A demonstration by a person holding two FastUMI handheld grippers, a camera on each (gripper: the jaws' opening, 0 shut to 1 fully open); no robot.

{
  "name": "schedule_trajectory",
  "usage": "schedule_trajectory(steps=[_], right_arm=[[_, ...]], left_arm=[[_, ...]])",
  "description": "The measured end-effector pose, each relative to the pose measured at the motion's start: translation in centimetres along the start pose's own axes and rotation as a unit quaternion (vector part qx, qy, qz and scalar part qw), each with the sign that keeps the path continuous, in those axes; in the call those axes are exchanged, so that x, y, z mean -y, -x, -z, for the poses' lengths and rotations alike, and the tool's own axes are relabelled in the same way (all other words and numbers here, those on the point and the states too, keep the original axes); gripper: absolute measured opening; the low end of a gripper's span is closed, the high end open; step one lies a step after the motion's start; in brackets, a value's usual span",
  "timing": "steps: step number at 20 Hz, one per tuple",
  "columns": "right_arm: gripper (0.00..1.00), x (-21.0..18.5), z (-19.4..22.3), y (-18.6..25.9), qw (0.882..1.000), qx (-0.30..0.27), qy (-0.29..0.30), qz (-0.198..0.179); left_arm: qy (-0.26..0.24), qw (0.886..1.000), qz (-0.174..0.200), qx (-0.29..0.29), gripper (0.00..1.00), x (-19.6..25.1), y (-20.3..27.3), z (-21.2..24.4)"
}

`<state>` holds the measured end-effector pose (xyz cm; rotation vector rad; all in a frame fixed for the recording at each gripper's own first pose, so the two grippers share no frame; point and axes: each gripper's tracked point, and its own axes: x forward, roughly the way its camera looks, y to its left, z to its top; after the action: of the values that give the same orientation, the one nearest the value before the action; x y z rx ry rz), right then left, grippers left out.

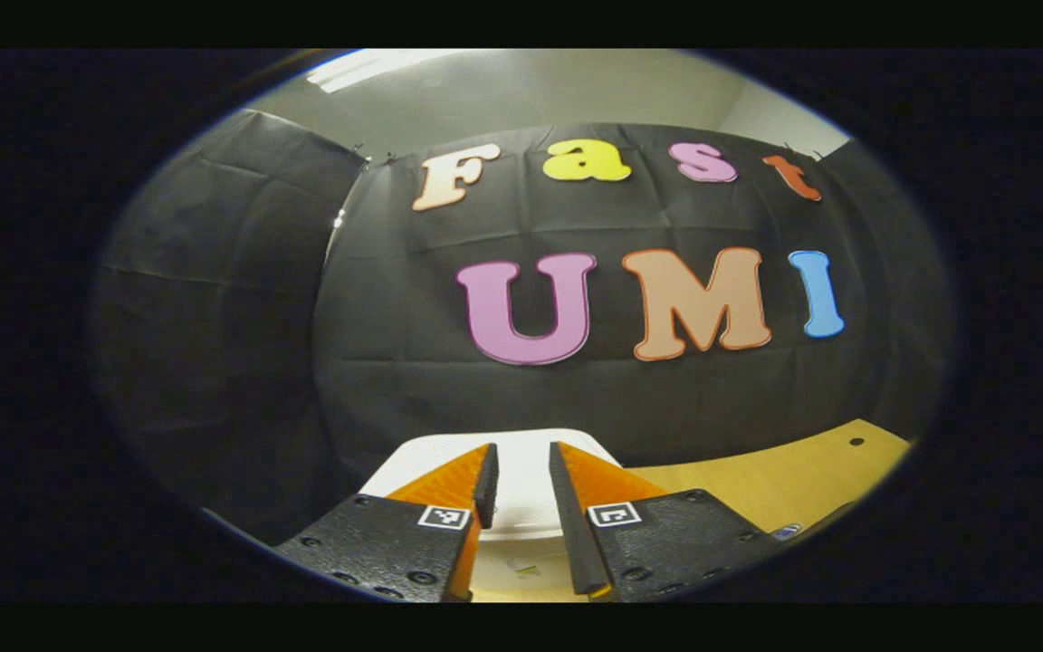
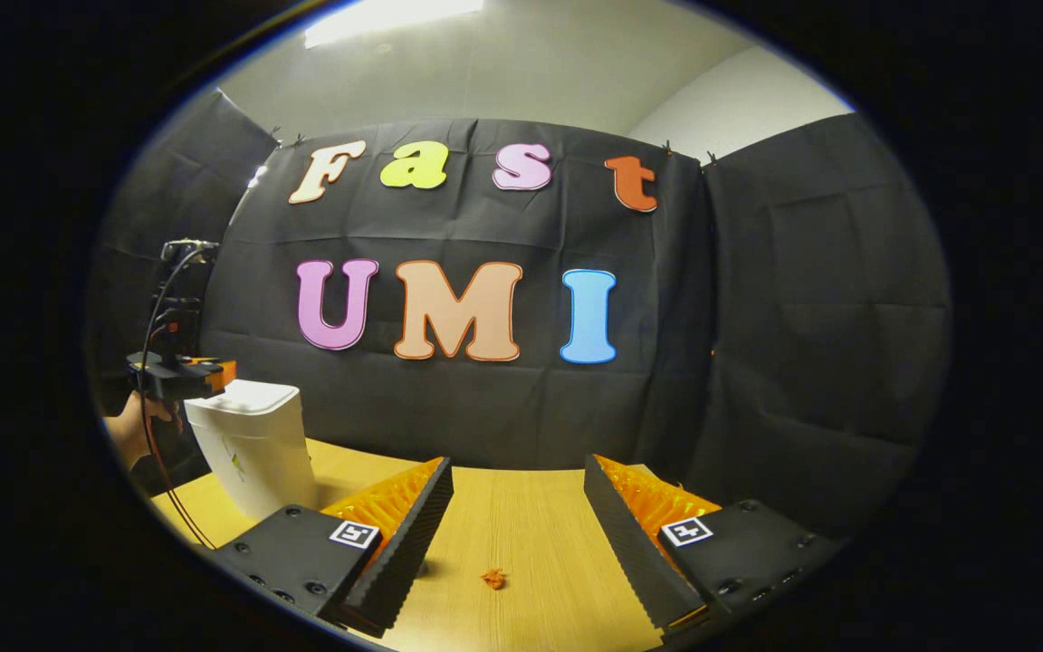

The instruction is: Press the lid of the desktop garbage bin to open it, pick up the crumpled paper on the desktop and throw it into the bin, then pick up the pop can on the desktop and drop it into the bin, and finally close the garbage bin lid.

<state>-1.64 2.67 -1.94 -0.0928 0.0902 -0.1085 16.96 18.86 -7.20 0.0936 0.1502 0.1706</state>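
Observation:
The white desktop bin [image 2: 254,444] stands on the wooden table at the left of the right gripper view, its lid down. My left gripper [image 1: 521,445] hovers just over that lid [image 1: 521,493]; its fingers are close together with a narrow gap and nothing between them. The right gripper view shows the left gripper [image 2: 200,376] at the bin's top left edge, held by a hand [image 2: 132,426]. My right gripper [image 2: 517,460] is wide open above the table, holding nothing. A small orange crumpled scrap [image 2: 492,578] lies on the table below and between its fingers.
The wooden table [image 2: 521,525] runs back to the black cloth wall. A cable [image 2: 159,489] hangs from the left gripper down past the bin. A small bluish thing [image 1: 784,532] sits at the right edge of the left gripper view, too cut off to identify.

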Motion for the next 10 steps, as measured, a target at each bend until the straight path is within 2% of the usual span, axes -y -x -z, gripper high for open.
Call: schedule_trajectory(steps=[2,3,4,5,8,9,10], right_arm=[[0.97,-0.5,0.3,0.3,1.000,-0.004,0.013,-0.001],[0.97,-0.8,0.3,0.3,1.000,-0.005,0.018,-0.002],[0.97,-1.0,0.2,0.4,1.000,-0.004,0.023,-0.004],[0.96,-1.3,0.2,0.5,1.000,-0.003,0.029,-0.004],[0.96,-2.0,0.3,0.6,0.999,-0.001,0.038,-0.008],[1.00,-2.3,0.7,0.5,0.999,-0.006,0.036,-0.010],[0.96,-2.6,1.0,0.6,0.999,-0.011,0.034,-0.014]], left_arm=[[0.015,1.000,-0.009,-0.020,0.36,-0.6,-0.6,1.9],[0.016,0.999,-0.017,-0.024,0.24,-1.1,-0.6,2.5],[0.015,0.999,-0.023,-0.031,0.27,-1.5,-0.6,3.2],[0.006,0.999,-0.036,-0.020,0.24,-2.0,-0.4,3.2],[-0.009,0.998,-0.052,0.019,0.03,-2.1,-0.5,3.1],[0.003,0.998,-0.053,0.033,0.00,-2.3,-0.7,2.7],[0.031,0.998,-0.051,0.005,0.00,-2.2,-0.9,3.6]])
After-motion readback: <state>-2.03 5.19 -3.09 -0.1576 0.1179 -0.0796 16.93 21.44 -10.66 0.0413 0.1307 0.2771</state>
